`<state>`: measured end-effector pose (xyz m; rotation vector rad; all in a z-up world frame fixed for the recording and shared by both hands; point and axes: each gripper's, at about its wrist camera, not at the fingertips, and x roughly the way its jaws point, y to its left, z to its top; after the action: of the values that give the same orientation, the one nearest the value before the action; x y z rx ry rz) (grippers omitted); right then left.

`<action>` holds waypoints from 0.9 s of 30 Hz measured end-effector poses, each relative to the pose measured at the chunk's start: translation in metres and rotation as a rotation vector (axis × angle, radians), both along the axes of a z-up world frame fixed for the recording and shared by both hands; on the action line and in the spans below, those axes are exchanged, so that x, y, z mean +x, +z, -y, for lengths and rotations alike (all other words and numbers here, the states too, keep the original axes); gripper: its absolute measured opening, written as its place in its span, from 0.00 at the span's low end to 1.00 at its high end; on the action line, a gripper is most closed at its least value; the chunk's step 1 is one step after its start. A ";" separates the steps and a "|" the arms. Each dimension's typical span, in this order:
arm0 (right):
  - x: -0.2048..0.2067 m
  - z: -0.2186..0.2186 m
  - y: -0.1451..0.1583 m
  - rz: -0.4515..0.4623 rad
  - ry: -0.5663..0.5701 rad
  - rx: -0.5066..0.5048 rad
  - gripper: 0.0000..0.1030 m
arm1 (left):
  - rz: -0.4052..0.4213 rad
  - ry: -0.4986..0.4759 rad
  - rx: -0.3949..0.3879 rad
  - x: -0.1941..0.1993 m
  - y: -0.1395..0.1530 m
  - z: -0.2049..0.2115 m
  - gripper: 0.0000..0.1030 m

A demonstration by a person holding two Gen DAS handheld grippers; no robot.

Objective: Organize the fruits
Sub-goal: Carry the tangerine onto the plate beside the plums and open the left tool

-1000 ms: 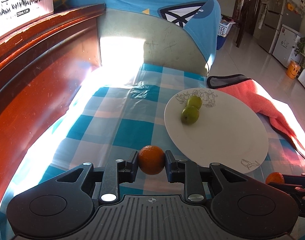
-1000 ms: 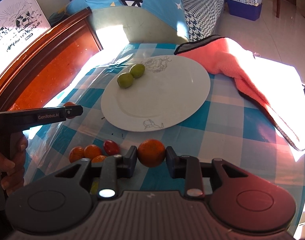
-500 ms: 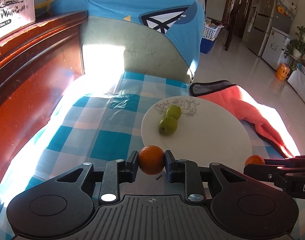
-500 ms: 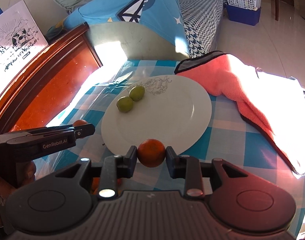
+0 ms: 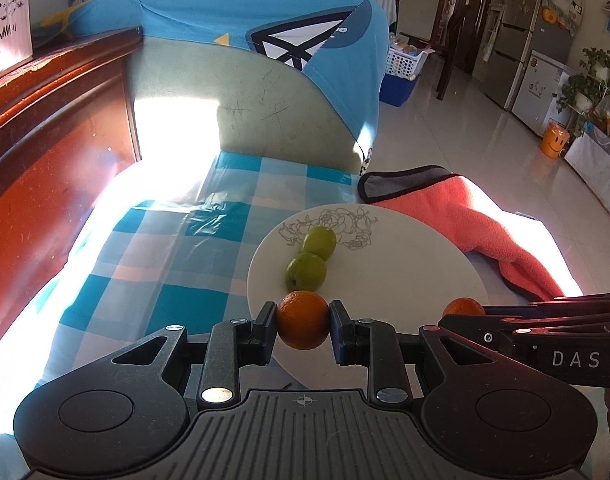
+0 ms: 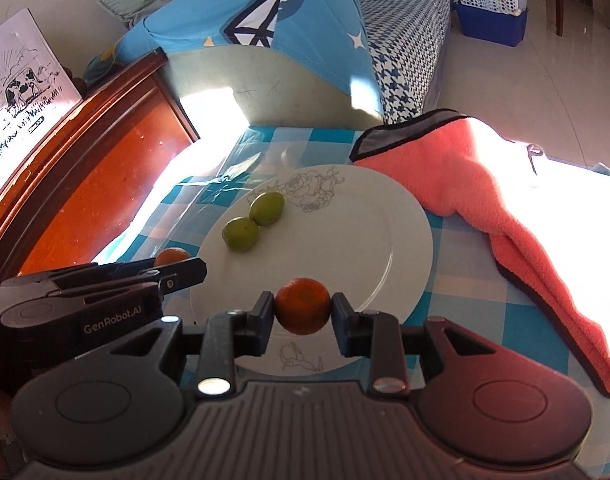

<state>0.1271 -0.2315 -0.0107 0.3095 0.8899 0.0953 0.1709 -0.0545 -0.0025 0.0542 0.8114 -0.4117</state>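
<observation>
Orange fruit in both of your grippers: the left gripper [image 5: 303, 325] is clamped on one orange [image 5: 303, 320], the right gripper [image 6: 303, 312] clamped on a second orange [image 6: 303, 311]. Each fruit sits squarely between the jaws, pinched at its widest part, which I judge keeps a round thing from rolling out during the carry.

White plate [image 5: 405, 256] lies on the checked worktop [image 5: 157, 276], toward its right edge, with a pink cloth [image 5: 489, 232] just beside the plate's far right rim. Two green fruits [image 5: 313, 258] touch each other on the plate's far left part, near the flower print. That grouping suggests sorting by kind, so your oranges likely belong on the bare part of the plate, apart from the greens.

Pose: both grippers held roughly level, pointing forward over the plate's near rim. Your left one sits at the near left rim, its orange close to the nearer green fruit. Your right one is over the near middle. Whether either orange touches the plate, I cannot tell

Next, in my judgement: lower, then release gently
</observation>
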 end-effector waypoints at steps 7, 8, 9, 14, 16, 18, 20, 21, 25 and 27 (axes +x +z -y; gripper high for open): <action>0.016 0.007 -0.009 -0.004 0.002 -0.018 0.30 | -0.026 -0.017 -0.002 0.006 -0.011 0.011 0.24; 0.018 0.008 -0.010 -0.003 0.005 -0.025 0.30 | -0.028 -0.019 0.000 0.007 -0.013 0.013 0.24; 0.021 0.008 -0.011 -0.003 0.009 -0.032 0.30 | -0.030 -0.020 0.001 0.008 -0.014 0.014 0.24; 0.030 0.011 -0.019 -0.014 -0.001 -0.032 0.30 | -0.045 -0.020 -0.007 0.011 -0.019 0.014 0.24; 0.033 0.011 -0.022 -0.021 -0.002 -0.041 0.31 | -0.051 -0.019 -0.009 0.014 -0.021 0.015 0.24; 0.035 0.012 -0.025 -0.029 -0.005 -0.041 0.31 | -0.049 -0.022 -0.010 0.014 -0.022 0.017 0.24; 0.036 0.011 -0.025 -0.023 -0.002 -0.039 0.31 | -0.050 -0.025 -0.011 0.015 -0.022 0.019 0.25; 0.037 0.011 -0.025 -0.022 -0.002 -0.037 0.32 | -0.050 -0.025 -0.011 0.016 -0.023 0.019 0.25; 0.039 0.011 -0.024 -0.016 -0.005 -0.033 0.34 | -0.045 -0.017 -0.013 0.016 -0.022 0.020 0.26; 0.040 0.011 -0.023 -0.015 -0.003 -0.032 0.35 | -0.041 -0.018 -0.015 0.016 -0.021 0.020 0.26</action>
<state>0.1675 -0.2422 -0.0340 0.2820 0.9046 0.0754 0.1865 -0.0744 -0.0234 0.0388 0.8491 -0.4368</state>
